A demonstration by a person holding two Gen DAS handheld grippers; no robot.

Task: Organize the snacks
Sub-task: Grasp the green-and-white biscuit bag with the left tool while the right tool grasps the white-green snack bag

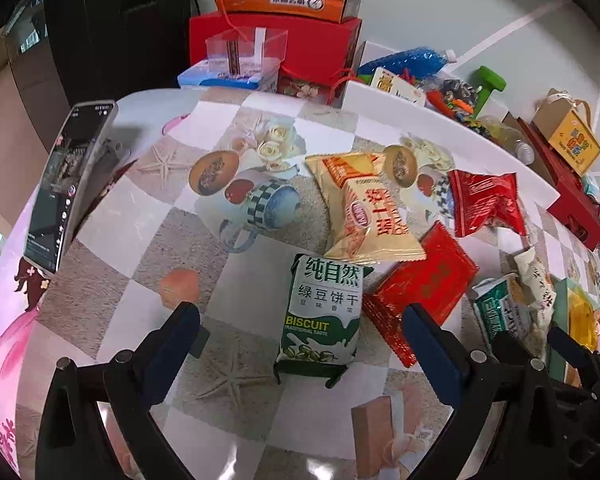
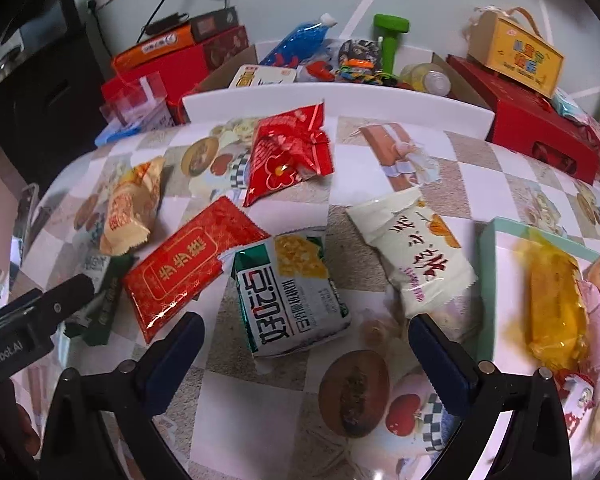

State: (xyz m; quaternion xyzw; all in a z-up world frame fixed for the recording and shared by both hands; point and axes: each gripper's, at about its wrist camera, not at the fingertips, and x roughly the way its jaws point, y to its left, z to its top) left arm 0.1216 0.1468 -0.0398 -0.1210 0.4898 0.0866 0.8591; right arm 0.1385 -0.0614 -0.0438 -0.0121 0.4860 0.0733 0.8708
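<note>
**2 open grippers, 6 loose packs, 1 tray**

The left gripper [image 1: 300, 332] is spread wide and holds nothing; the green biscuit pack [image 1: 322, 316] lies flat on the table [image 1: 112, 216] between its fingers, lengthwise along the view. The right gripper [image 2: 306, 340] is likewise wide and empty, with the corn pack [image 2: 292, 292] lying between its fingers, turned a little askew.

Around these lie the other loose snacks: a beige pack [image 1: 366, 210] whose lower end overlaps the top of the biscuit pack, a flat red pack [image 2: 194, 266] whose corner touches the corn pack, a crumpled red bag [image 2: 290, 154] farther back, and a white pack [image 2: 414, 254] just beside the tray [image 2: 496, 232]. The tray sits at the right edge and already holds a yellow pack [image 2: 554, 312] with a few others beside it.

The step in hand looks like picking up the 2 framed packs and carrying them to the tray. To do it well:

- Close across the narrow width, near the middle, so the pack does not droop or twist.
- Square the right gripper to the corn pack first.
- Lift the biscuit pack straight up, or the beige one may drag along.
- The right side is nearer the tray, so it should probably go first.
</note>
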